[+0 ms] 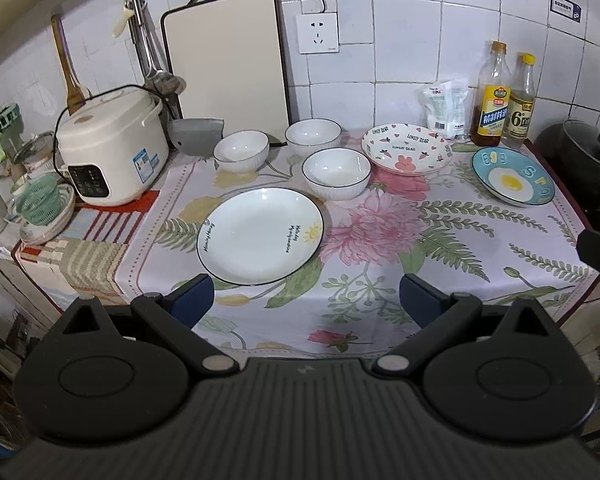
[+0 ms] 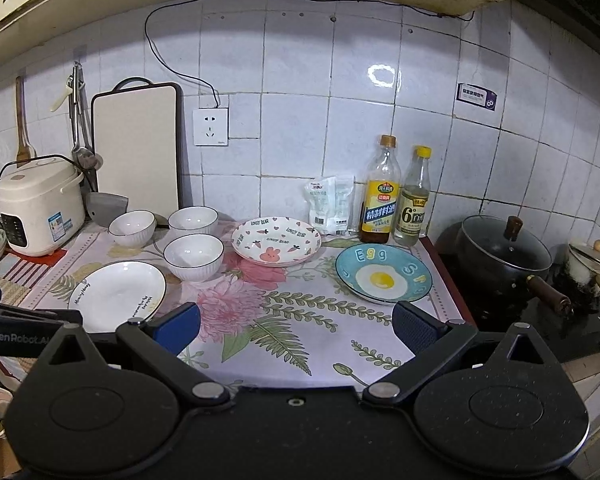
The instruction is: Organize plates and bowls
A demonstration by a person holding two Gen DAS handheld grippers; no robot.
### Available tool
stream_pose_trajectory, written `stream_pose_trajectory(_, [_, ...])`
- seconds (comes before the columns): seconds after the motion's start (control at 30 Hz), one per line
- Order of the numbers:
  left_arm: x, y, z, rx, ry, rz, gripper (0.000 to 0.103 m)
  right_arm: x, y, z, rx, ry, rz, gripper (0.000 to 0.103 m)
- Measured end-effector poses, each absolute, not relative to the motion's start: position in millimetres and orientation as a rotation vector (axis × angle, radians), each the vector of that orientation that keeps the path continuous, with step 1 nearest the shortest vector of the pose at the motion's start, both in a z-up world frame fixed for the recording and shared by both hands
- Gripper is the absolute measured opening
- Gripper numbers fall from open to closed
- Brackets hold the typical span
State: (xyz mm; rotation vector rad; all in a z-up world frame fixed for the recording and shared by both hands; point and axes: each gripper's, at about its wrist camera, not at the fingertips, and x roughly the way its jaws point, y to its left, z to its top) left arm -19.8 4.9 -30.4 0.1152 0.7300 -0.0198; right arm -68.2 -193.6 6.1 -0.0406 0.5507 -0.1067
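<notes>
On the floral cloth point(image 1: 380, 280) lie a white plate point(image 1: 260, 235) point(image 2: 118, 296), three white bowls point(image 1: 336, 172) point(image 1: 241, 150) point(image 1: 313, 133), a pink bunny plate point(image 1: 406, 148) point(image 2: 276, 242) and a blue egg plate point(image 1: 512, 176) point(image 2: 383, 274). My left gripper point(image 1: 306, 300) stands open over the cloth's near edge, just short of the white plate, holding nothing. My right gripper point(image 2: 296, 326) is open too, hovering in front of the egg plate with nothing between its fingers. The nearest bowl point(image 2: 194, 257) sits between the white plate and the bunny plate.
A rice cooker point(image 1: 112, 148) stands at the left, a cutting board point(image 1: 226, 64) leans on the tiled wall, and two bottles point(image 2: 396, 196) and a white packet point(image 2: 332, 204) stand at the back right. A black pot point(image 2: 504, 256) sits on the stove at right.
</notes>
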Motion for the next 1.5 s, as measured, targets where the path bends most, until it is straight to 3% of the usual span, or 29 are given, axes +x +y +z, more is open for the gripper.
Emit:
stream_pose_trajectory(1.17, [-26.9, 2.3, -34.8, 0.134, 0.706, -0.035, 0.101, -68.3, -197.4, -5.5, -0.043, 0.545, -0.132, 0.103])
stream_pose_trajectory(1.5, [-16.5, 22.0, -25.6, 0.104, 0.706, -0.048, 0.101, -73.7, -197.5, -1.9, -0.023, 0.47, -0.097, 0.103])
